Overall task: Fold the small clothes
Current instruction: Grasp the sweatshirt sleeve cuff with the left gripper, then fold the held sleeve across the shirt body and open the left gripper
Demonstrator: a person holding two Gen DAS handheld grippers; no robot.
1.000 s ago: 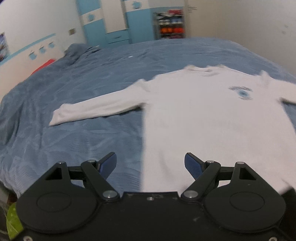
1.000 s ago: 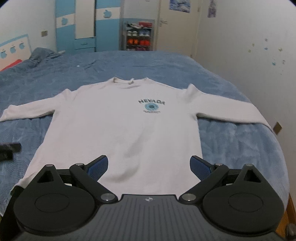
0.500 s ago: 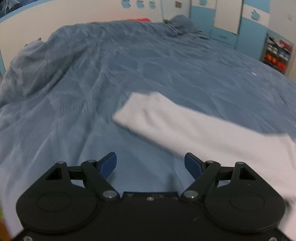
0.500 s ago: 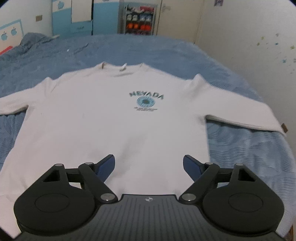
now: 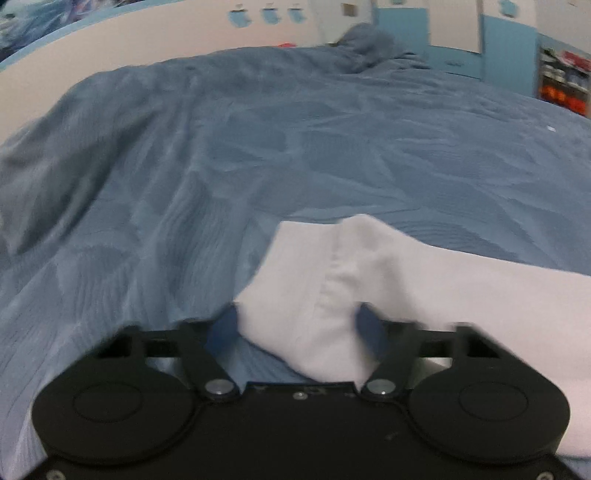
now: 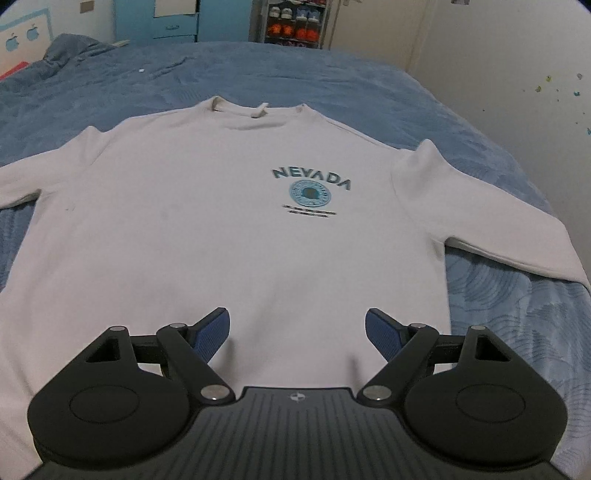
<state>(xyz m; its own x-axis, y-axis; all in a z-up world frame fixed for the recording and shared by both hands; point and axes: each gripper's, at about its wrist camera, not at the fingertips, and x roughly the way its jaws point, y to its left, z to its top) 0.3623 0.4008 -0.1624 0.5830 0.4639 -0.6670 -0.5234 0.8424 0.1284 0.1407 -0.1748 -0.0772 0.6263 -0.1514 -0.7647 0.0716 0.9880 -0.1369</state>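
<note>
A white long-sleeved sweatshirt [image 6: 236,229] with a blue "NEVADA" print [image 6: 312,179] lies flat, front up, on a blue bed. Its left sleeve end [image 5: 332,266] reaches into the left wrist view. There my left gripper [image 5: 295,325] straddles the cuff: the jaws are still wide apart, and the cloth fills the gap and bunches into a ridge. My right gripper [image 6: 297,332] hovers open over the lower middle of the shirt body, with nothing between its fingers. The right sleeve [image 6: 517,236] stretches out toward the bed's right edge.
The blue bedspread [image 5: 258,155] covers the whole bed and is heaped up at the far corner [image 6: 70,46]. Blue and white wardrobes [image 6: 159,18] and a shoe rack [image 6: 291,22] stand past the bed. A white wall [image 6: 517,55] runs close along the right side.
My left gripper has moved down onto the left sleeve end, and its fingers have drawn slightly inward around the cuff. My right gripper has moved lower and closer over the shirt body, still open.
</note>
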